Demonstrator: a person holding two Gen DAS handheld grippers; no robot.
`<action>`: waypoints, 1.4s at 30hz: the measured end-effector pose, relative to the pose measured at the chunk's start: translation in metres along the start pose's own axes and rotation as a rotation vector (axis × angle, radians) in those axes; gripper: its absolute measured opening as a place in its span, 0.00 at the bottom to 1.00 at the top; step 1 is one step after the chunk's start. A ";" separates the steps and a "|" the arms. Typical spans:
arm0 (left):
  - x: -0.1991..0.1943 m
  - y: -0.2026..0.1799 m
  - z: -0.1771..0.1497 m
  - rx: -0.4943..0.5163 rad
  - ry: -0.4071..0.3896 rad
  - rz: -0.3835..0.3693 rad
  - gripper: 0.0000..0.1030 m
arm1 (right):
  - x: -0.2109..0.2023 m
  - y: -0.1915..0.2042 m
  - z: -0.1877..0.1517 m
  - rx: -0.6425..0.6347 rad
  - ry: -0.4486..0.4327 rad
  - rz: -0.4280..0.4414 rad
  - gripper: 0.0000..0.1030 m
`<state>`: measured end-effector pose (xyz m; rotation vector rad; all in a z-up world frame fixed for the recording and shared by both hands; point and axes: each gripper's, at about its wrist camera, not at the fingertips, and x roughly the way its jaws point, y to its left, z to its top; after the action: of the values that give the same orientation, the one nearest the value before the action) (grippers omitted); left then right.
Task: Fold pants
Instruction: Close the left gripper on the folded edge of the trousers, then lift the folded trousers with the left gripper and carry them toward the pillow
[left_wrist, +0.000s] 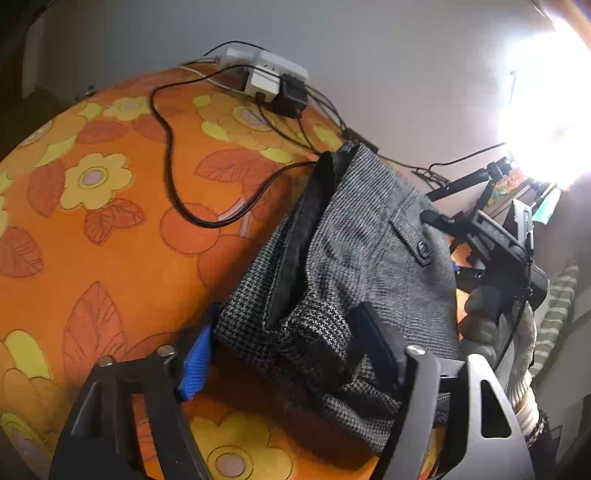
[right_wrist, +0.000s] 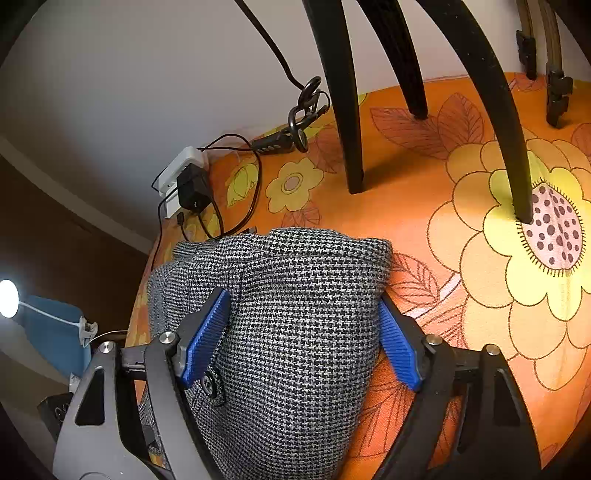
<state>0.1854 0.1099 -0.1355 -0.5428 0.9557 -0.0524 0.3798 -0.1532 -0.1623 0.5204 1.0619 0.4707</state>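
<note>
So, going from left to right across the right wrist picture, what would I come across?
Bright lamp → white power strip → grey houndstooth pants → black tripod legs → big yellow flower print.

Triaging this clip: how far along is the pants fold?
Done: pants bunched into a thick folded bundle on the floral cloth. In hand: right gripper and left gripper each straddle the bundle. Left: waistband gapes open and needs flattening.

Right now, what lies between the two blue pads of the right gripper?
In the right wrist view, a thick fold of the grey houndstooth pants fills the right gripper.
</note>
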 end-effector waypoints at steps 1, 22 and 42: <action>0.001 0.000 0.000 0.001 -0.007 0.005 0.55 | 0.000 0.000 -0.001 -0.001 -0.002 -0.006 0.74; -0.022 -0.033 -0.004 0.145 -0.091 -0.006 0.26 | -0.045 0.048 -0.014 -0.186 -0.117 -0.133 0.21; -0.070 -0.138 -0.033 0.322 -0.127 -0.090 0.25 | -0.177 0.068 -0.026 -0.298 -0.257 -0.205 0.20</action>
<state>0.1445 -0.0045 -0.0333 -0.2874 0.7788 -0.2451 0.2756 -0.2009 -0.0087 0.1980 0.7715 0.3615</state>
